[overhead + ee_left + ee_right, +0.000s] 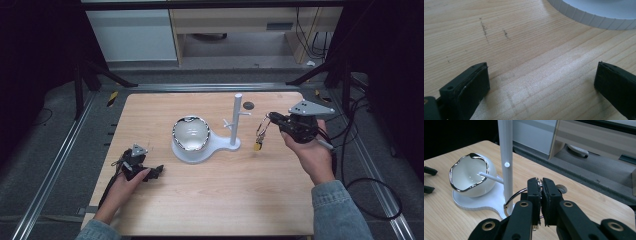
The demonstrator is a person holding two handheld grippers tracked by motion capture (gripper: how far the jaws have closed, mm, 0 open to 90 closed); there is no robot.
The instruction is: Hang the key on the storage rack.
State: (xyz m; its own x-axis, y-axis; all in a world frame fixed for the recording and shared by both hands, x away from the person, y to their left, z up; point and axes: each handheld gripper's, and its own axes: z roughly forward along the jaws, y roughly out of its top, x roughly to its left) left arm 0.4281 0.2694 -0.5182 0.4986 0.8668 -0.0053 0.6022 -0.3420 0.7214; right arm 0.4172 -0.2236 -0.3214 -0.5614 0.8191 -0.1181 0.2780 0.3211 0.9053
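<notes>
The right claw (pixel 271 120) is clamped tight on a metal key ring (pixel 517 196), which hangs from its tips above the surface (pixel 215 200) with a small yellow tag (pixel 257 146) dangling below. Just beyond those tips stands the white stand (pixel 505 157), with the white bowl (pixel 190 132) on its base further off. The left claw (pixel 541 82) rests low over bare wood, jaws wide apart with nothing between them, the stand's base rim just ahead.

White stand and bowl on pale striped wood

The round white ceramic bowl (pixel 190 133) carries a wavy silver rim; the white plastic peg stand (pixel 235 120) is plain; the light wooden table (pixel 225 195) shows fine grain lines; the black two-jaw right gripper (pixel 541 202) pinches a silver metal key ring (pixel 261 129) with a yellow tag.
</notes>
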